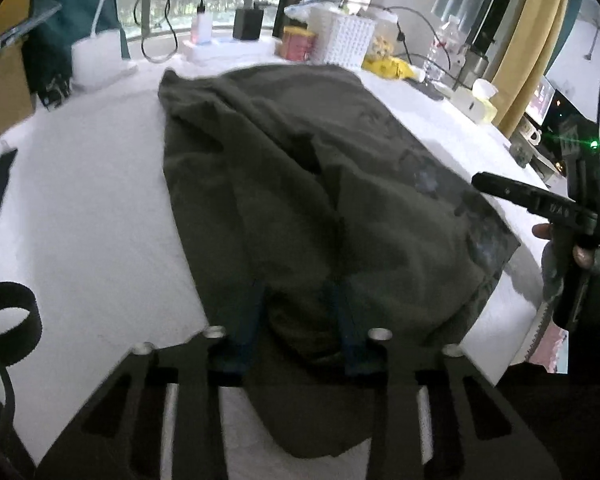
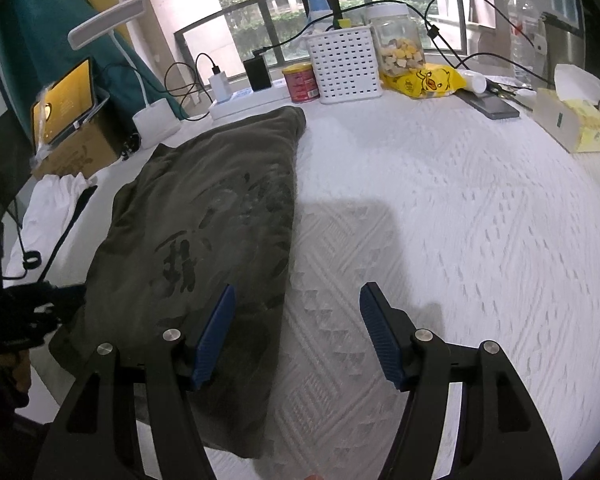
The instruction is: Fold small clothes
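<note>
Spread right gripper (image 2: 298, 332) above olive garment (image 2: 204, 240)

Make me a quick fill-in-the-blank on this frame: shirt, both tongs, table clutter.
1. The right tongs are ____, holding nothing.
2. The shirt is dark ____ in colour.
3. The left tongs have shirt cloth ____ their fingers.
4. The white basket stands right of a ____ can.

Missing words: open; olive green; between; red
</note>
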{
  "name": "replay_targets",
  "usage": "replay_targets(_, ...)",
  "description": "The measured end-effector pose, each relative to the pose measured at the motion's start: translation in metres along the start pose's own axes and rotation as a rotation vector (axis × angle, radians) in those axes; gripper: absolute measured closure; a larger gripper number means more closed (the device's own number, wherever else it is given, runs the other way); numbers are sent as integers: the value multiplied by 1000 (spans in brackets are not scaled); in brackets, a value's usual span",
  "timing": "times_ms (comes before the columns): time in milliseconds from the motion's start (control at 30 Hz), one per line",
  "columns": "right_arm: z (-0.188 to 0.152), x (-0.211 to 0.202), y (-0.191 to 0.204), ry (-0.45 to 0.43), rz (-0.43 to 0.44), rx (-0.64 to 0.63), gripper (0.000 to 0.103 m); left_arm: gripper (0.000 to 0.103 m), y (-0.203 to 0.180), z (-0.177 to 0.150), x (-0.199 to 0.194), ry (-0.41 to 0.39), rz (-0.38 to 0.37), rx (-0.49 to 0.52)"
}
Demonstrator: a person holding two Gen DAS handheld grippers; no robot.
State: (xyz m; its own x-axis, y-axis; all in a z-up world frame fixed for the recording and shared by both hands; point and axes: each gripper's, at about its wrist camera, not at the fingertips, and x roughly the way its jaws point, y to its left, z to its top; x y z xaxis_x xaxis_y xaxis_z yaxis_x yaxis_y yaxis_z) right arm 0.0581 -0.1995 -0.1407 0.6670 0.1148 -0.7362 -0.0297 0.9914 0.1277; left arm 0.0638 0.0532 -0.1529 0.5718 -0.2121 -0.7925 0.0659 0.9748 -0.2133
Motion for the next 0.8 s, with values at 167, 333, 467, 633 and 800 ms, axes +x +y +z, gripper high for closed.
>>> replay_targets(167, -4, -5, 2, -5, -2, -2, 35, 101, -17, -2, -21, -36, -18, 45)
replay_targets(333, -10, -6, 4, 0, 4, -6, 35, 101, -19, -7, -45, -73, -12, 40)
replay_targets(467, -17, -5, 5, 11, 2, -13, 35, 101, -12, -18, -46, -46, 12, 31)
replay_targets(633, -26, -5, 5, 23, 4, -16, 35, 100, 0, -24, -46, -24, 31, -25)
replay_targets(800, -31, -9, 3, 19, 1, -9, 35, 99, -6, -16, -58, -79, 46, -40)
